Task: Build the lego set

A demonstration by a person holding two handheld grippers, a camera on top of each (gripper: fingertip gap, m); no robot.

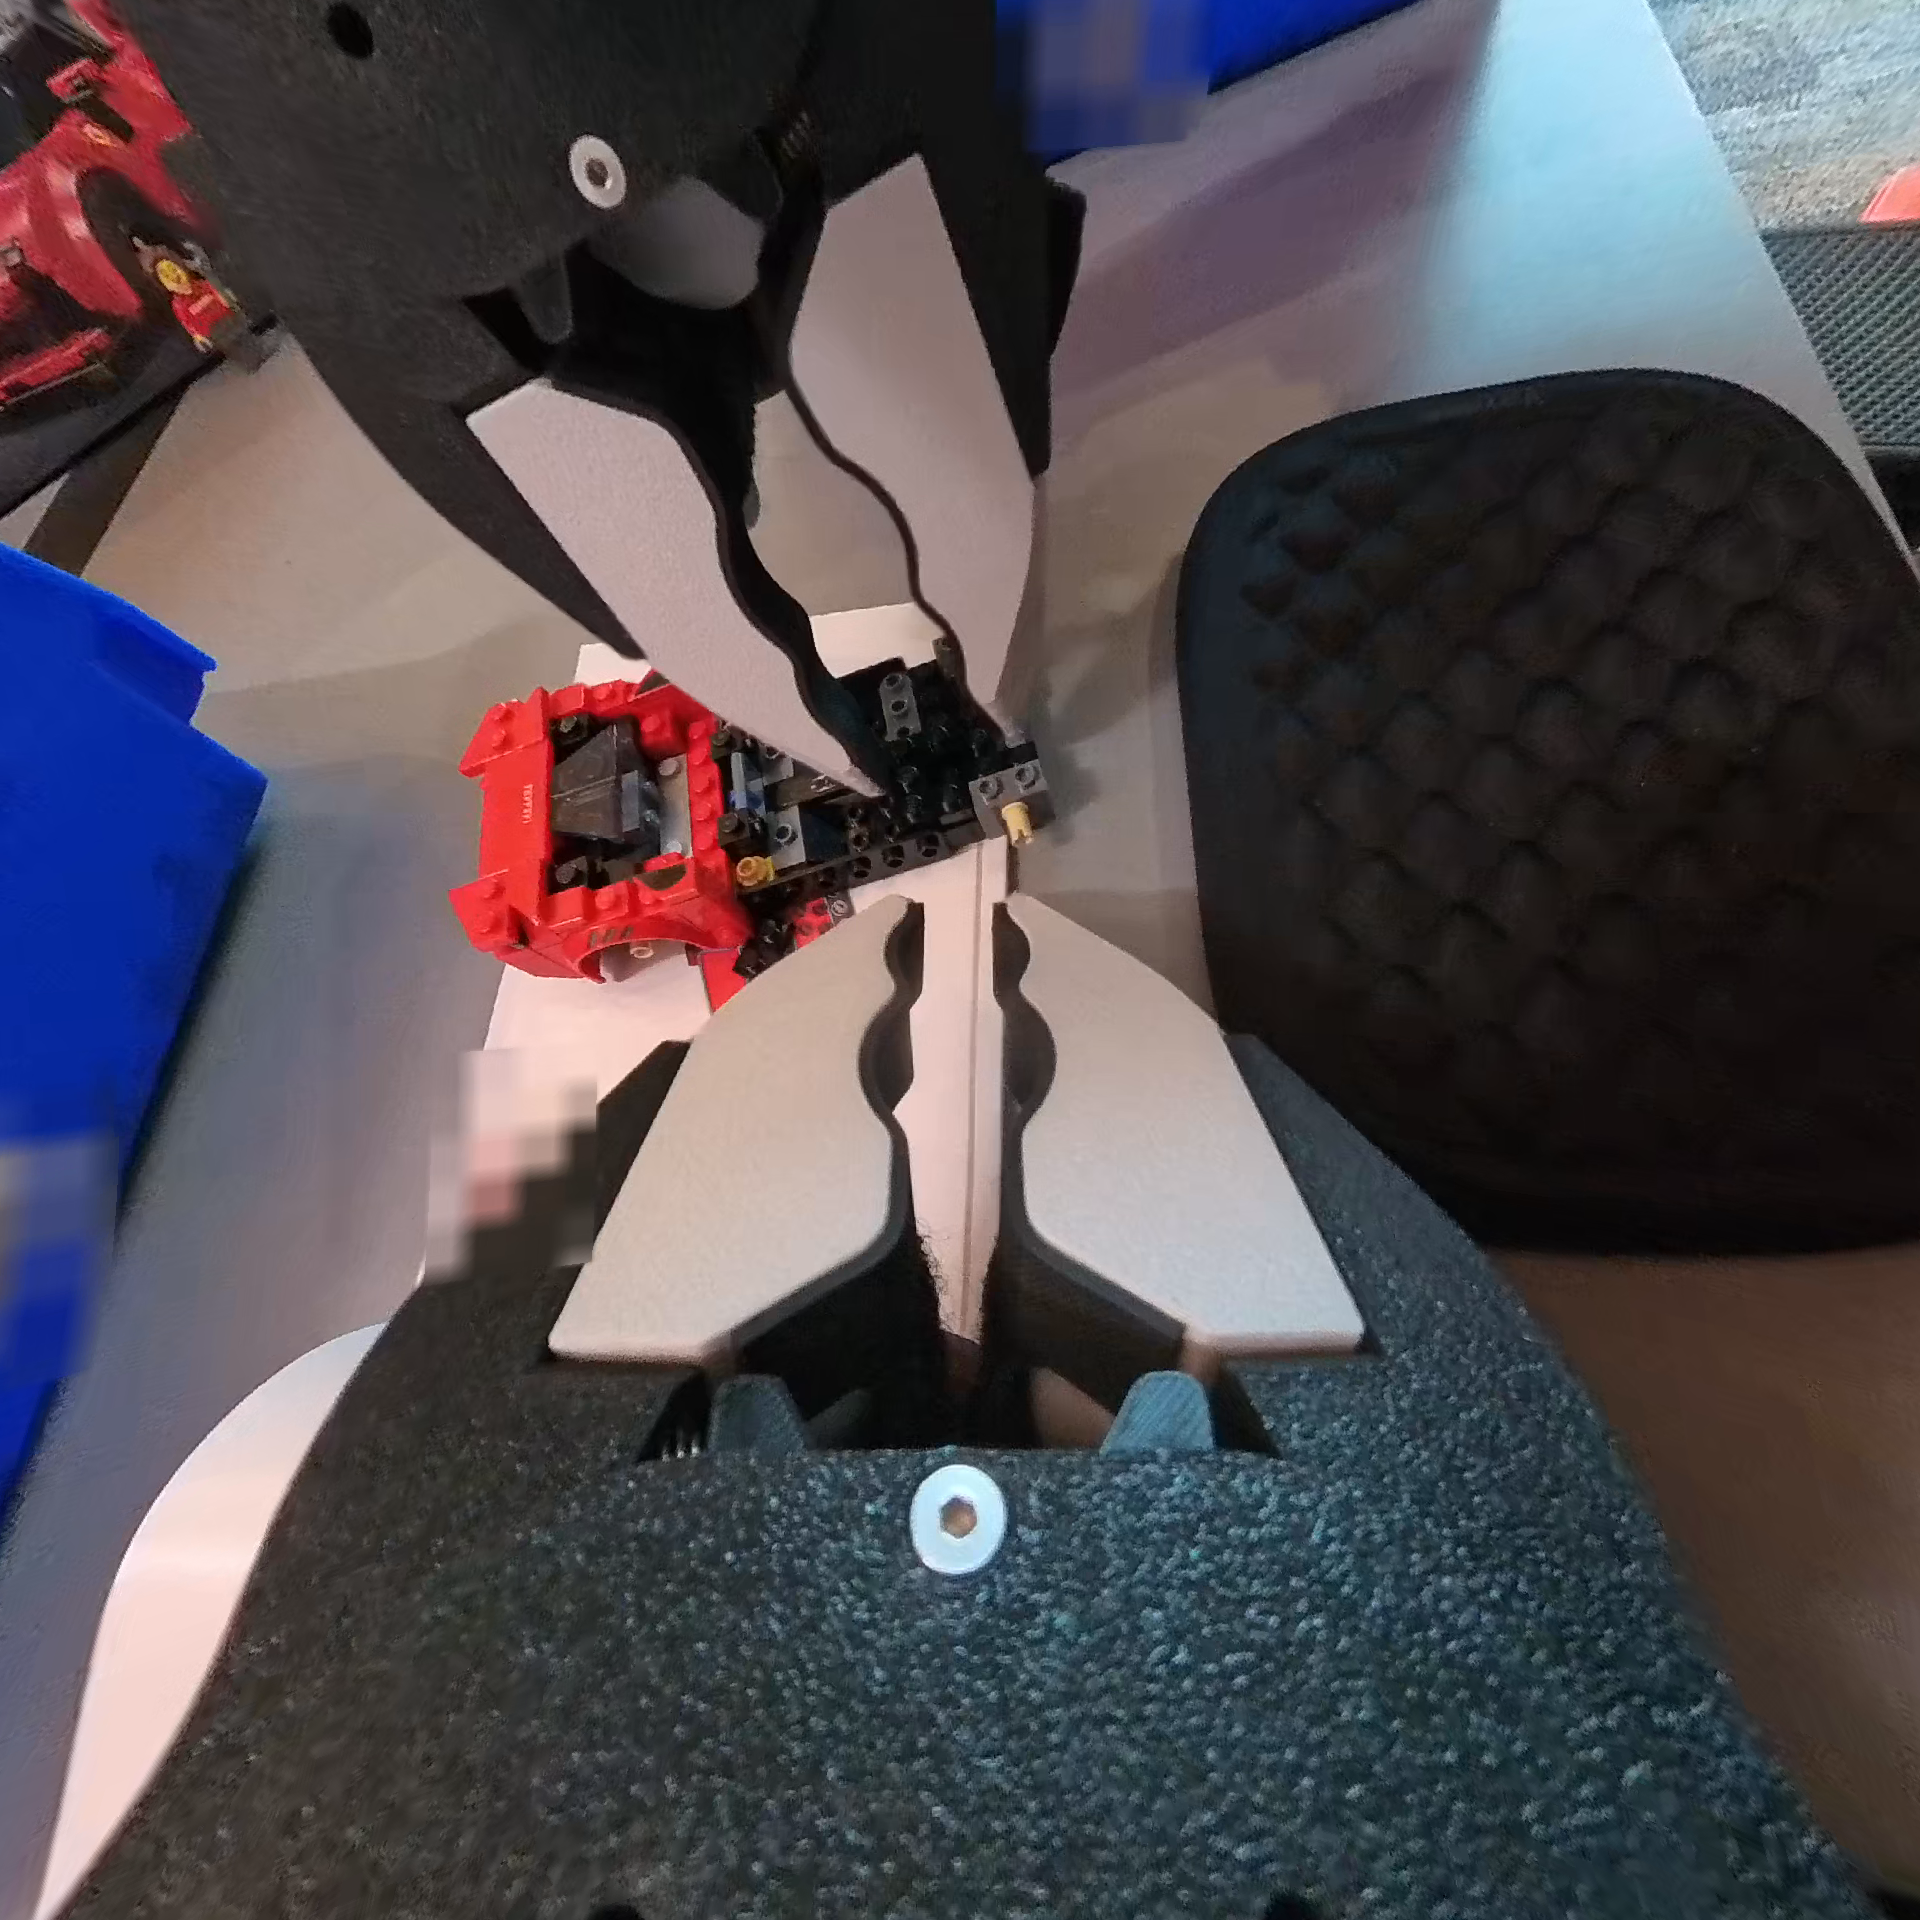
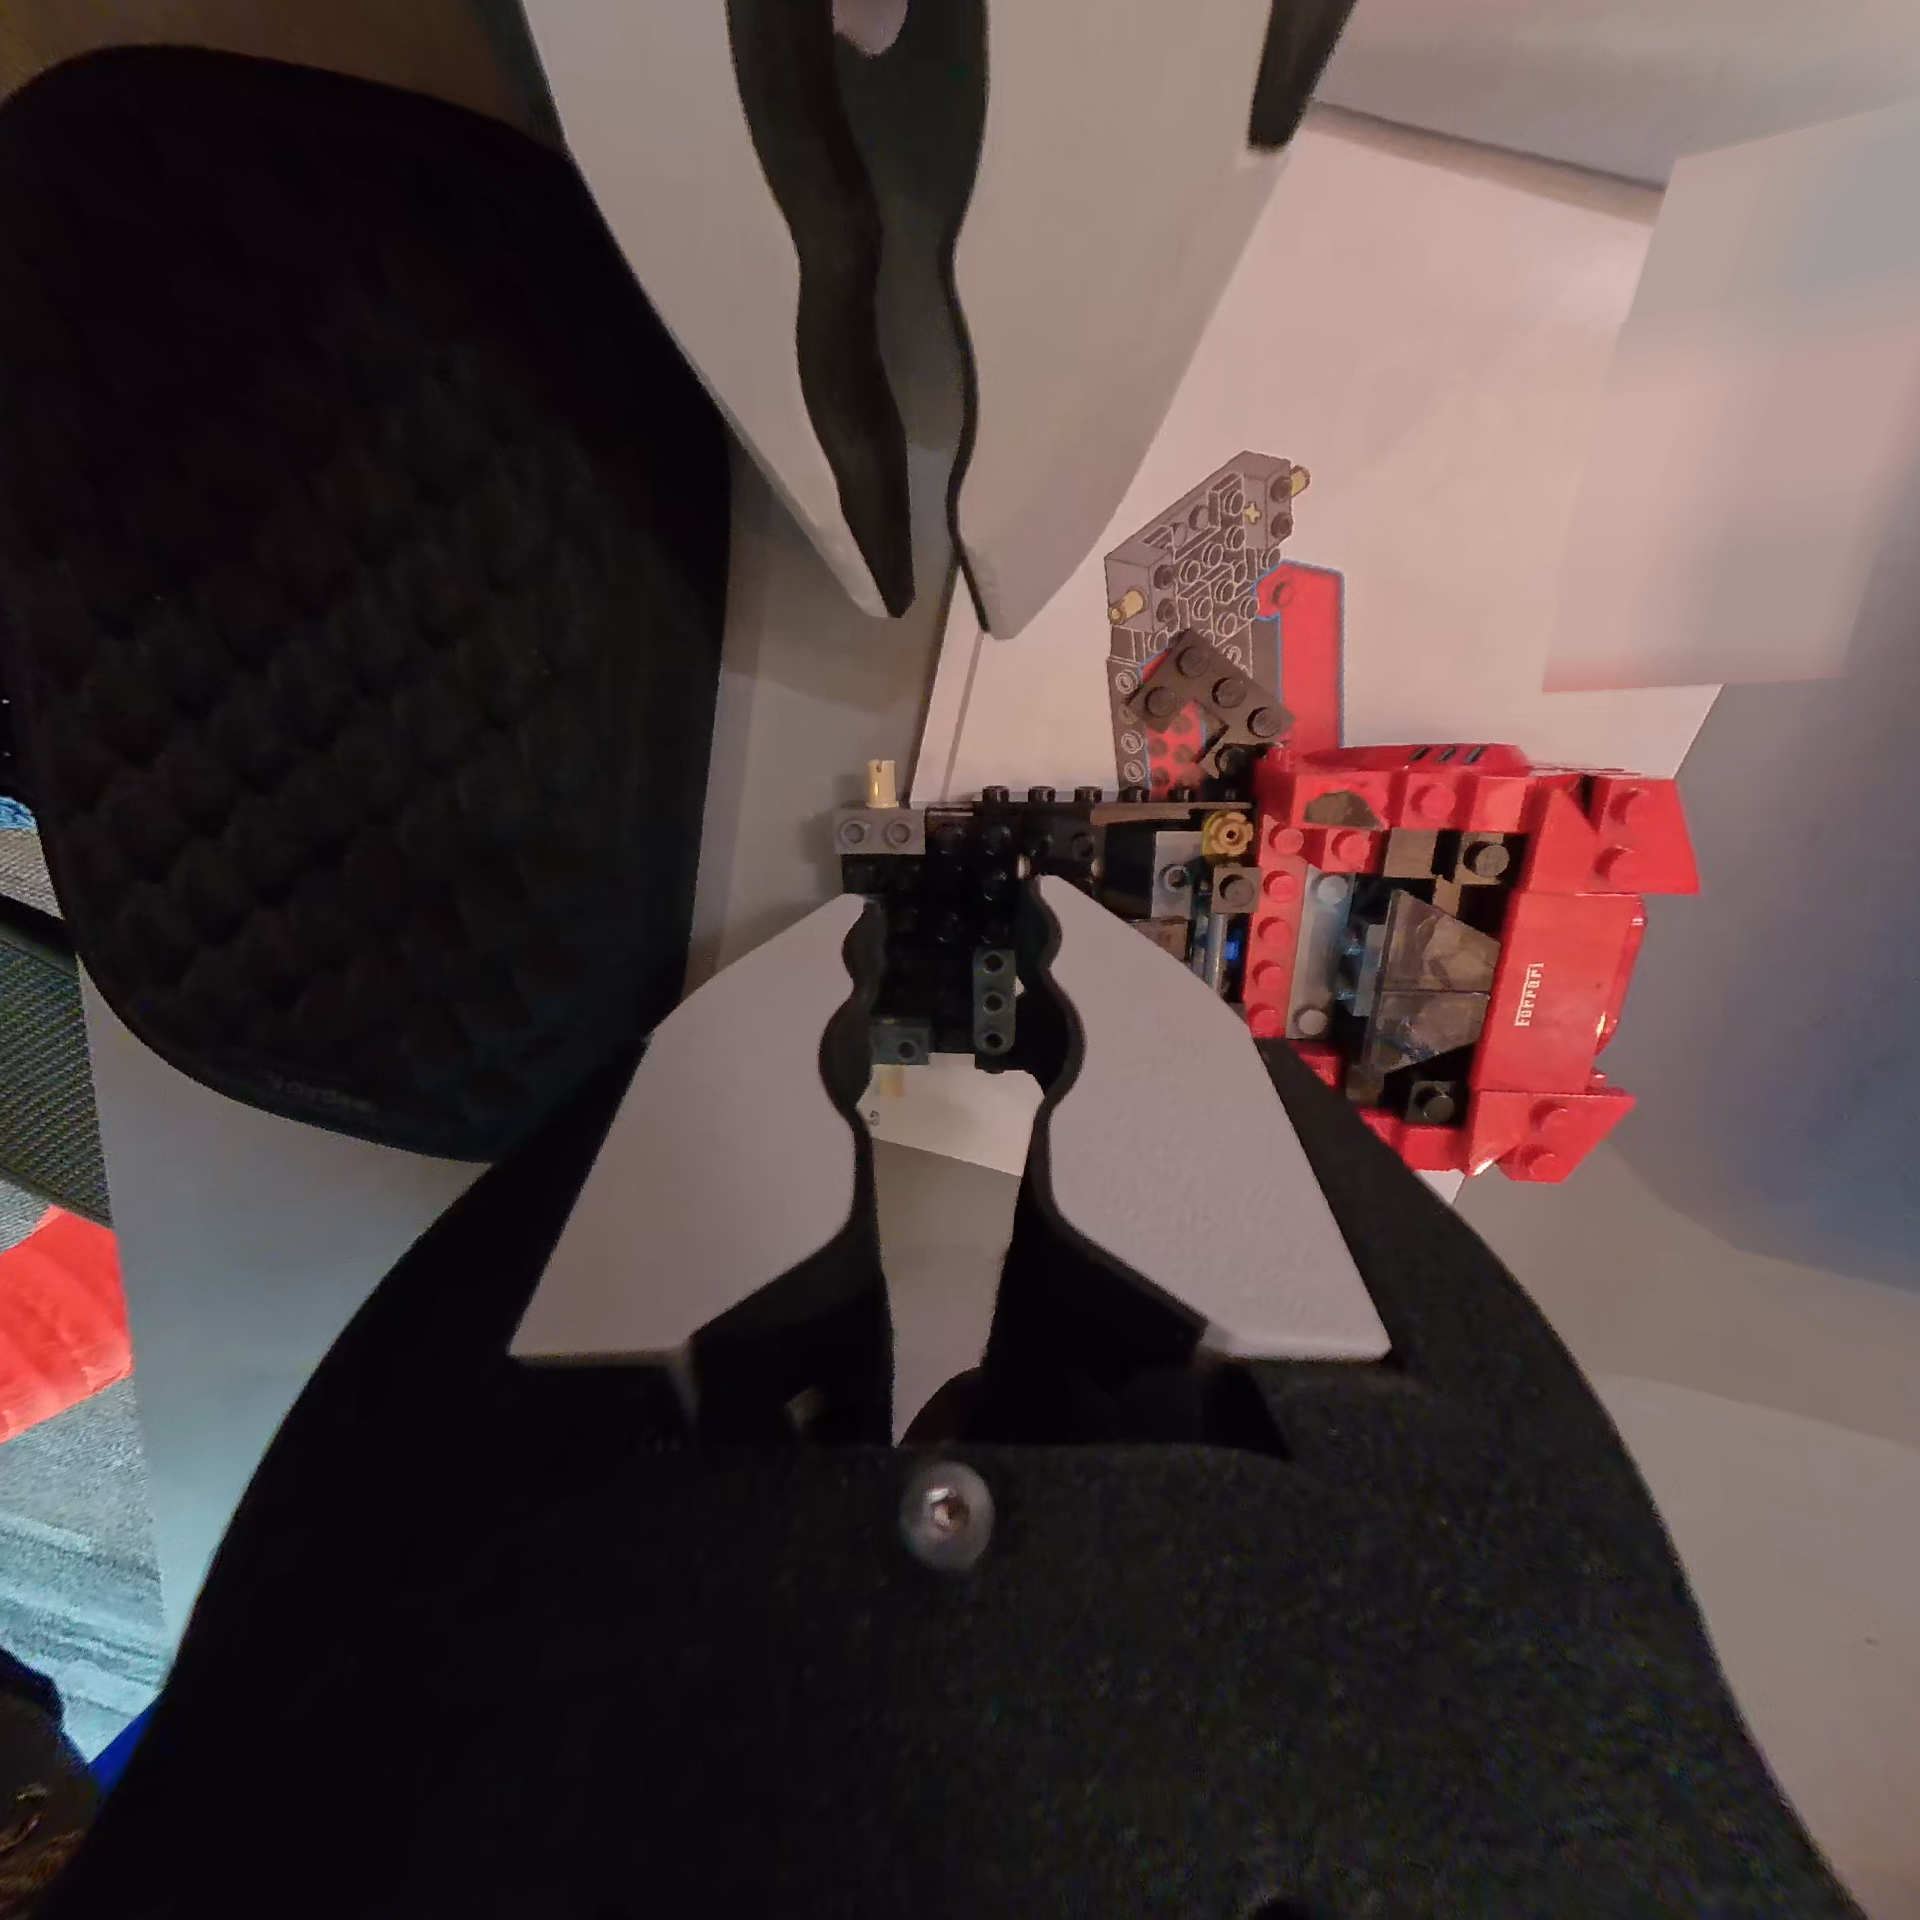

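Your left gripper (image 1: 956, 914) has a rough, grainy matt black body, smooth matt grey fingers (image 1: 758, 1132) and a shiny metal screw (image 1: 957, 1520). The car (image 2: 1434, 956) you work on is glossy red and black plastic. It sits on smooth white paper (image 2: 1382, 436). The black pad (image 1: 1558, 810) beside it looks like quilted matt cloth.

Right claw (image 2: 951, 909) astride black chassis (image 2: 966, 883)

black cushion (image 1: 1558, 810) crowding car model (image 1: 623, 821), blue bin (image 1: 94, 831) opposite
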